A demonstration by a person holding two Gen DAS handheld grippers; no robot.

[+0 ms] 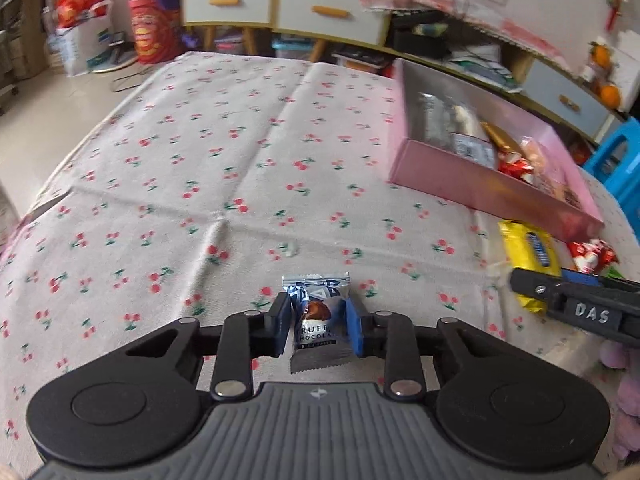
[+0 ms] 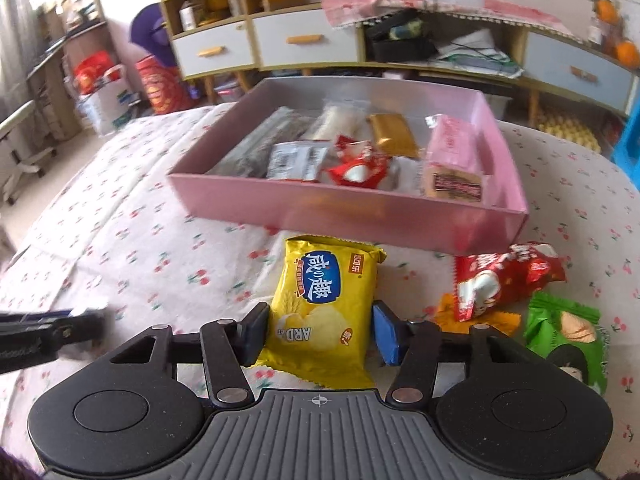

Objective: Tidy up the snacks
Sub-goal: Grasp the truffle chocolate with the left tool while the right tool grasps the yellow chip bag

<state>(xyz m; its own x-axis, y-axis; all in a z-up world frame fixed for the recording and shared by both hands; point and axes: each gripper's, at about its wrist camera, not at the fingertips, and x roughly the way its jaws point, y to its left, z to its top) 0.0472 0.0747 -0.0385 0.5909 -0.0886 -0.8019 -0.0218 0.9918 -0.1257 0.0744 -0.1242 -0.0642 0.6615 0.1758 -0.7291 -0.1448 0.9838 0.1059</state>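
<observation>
1. Two grips at once — the left gripper (image 1: 316, 326) pinches a truffle chocolate packet (image 1: 316, 320) lying on the cloth.
2. Right gripper (image 2: 320, 330) brackets the yellow cracker pack (image 2: 326, 300), pads at its sides — long axis running toward the pink box (image 2: 360, 216), just beyond.

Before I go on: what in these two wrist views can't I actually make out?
- Truffle chocolate, left wrist view: label partly covered by the left gripper pads.
- Yellow cracker pack, right wrist view: near end runs under the right gripper body.
- Pink box: lower layers buried; motion blur smears wrappers.
- Green packet: cut by the gripper's linkage.
</observation>
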